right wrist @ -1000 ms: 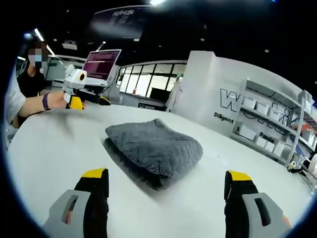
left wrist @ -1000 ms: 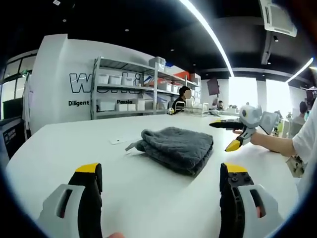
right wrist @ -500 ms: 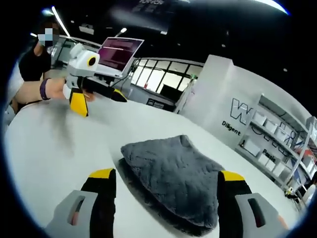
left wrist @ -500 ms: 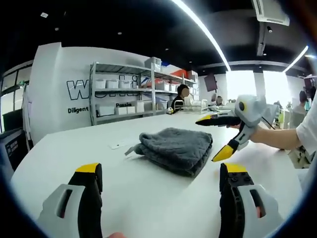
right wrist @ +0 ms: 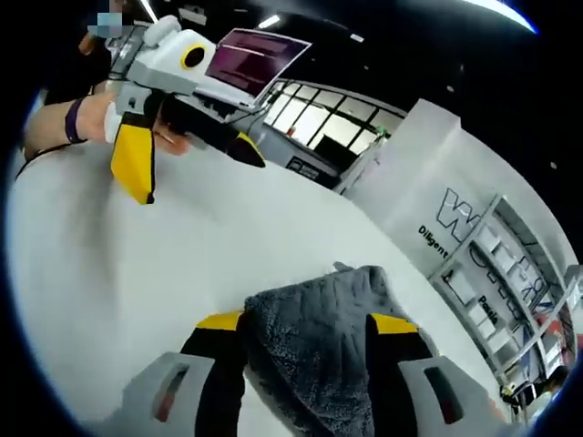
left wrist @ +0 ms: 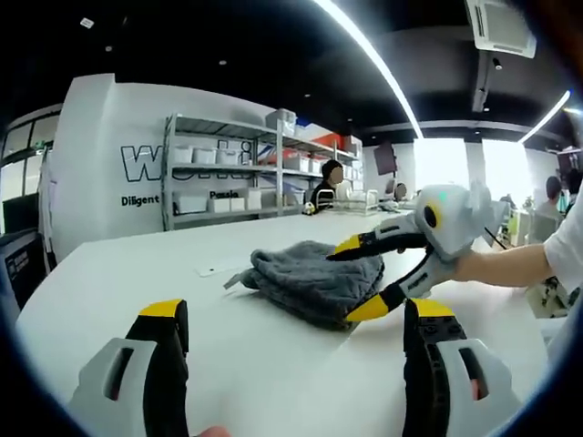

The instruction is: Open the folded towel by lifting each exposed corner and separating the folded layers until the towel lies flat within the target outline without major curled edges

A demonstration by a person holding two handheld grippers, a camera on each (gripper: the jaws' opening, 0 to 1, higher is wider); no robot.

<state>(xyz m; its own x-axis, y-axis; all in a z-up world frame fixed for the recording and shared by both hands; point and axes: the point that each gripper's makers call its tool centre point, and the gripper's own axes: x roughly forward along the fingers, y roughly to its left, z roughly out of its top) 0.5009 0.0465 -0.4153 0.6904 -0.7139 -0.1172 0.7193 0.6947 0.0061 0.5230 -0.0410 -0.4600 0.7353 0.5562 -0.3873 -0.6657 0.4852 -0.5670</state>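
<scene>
My right tool (left wrist: 364,278) has closed in and now straddles a corner of the folded towel (left wrist: 305,278), jaws apart, ready to pinch. The towel sits mid-counter (left wrist: 137,273); my left tool (left wrist: 296,323) waits nearby, jaws apart.

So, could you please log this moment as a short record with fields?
towel: grey towel, still folded, on the white table
right tongs: open, jaws astride the towel's near edge, one above and one below
left tongs: open, short of the towel, touching nothing
background: shelving unit with white bins
</scene>
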